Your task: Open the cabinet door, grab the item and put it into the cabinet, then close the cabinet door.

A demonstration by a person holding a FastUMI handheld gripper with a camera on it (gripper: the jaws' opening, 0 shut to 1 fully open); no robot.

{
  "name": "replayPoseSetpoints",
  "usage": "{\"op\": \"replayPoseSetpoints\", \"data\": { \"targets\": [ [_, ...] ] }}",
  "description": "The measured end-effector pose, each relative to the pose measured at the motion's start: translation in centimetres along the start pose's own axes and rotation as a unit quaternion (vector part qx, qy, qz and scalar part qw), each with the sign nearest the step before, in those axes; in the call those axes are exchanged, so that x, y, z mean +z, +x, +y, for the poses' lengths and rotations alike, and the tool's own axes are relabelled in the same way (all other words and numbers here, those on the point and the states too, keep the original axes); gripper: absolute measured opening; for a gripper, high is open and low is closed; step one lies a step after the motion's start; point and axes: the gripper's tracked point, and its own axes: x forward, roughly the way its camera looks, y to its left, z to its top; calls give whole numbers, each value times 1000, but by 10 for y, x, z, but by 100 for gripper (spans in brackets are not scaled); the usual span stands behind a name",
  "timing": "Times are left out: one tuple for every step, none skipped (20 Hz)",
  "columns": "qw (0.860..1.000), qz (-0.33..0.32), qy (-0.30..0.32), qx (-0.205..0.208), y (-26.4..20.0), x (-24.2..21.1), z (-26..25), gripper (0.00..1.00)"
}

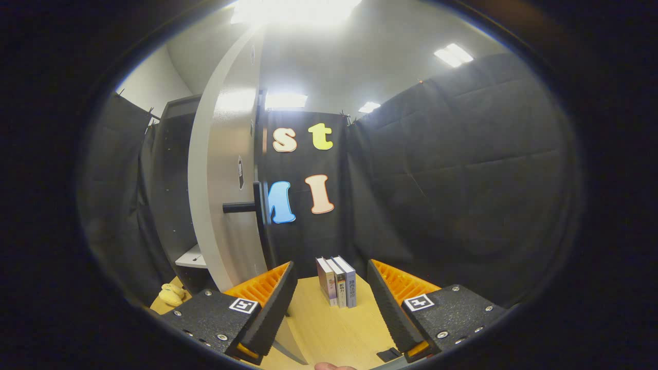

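With the tall grey cabinet door (pixel 223 174) already swung open, the gripper (pixel 329 303) is held spread and empty, lined up on three upright books (pixel 337 281) near the light wooden desk's (pixel 329 334) far edge.

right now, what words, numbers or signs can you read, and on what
Spines of the three books: print too small and blurred to read.
Oval sticker on the cabinet door: too blurred to read.
Square markers on the open tongs, books just ahead between them: patterns, no words.
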Motion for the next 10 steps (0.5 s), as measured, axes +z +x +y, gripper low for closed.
{"op": "replayPoseSetpoints", "data": {
  "targets": [
    [1000, -1, 4, 7, -4, 2, 7, 88],
    [1000, 0, 6, 15, -8, 3, 14, 87],
    [1000, 1, 6, 24, -11, 3, 21, 87],
    [999, 3, 7, 33, -13, 2, 29, 87],
    [999, 5, 13, 40, -16, 1, 38, 87],
    [999, 9, 21, 47, -19, 0, 47, 87],
    [998, 12, 30, 58, -21, -1, 58, 87],
    [996, 14, 40, 73, -24, -2, 70, 87],
    [995, 15, 50, 88, -26, 1, 81, 87],
    [993, 16, 53, 103, -28, 2, 95, 87]
  ]
}}
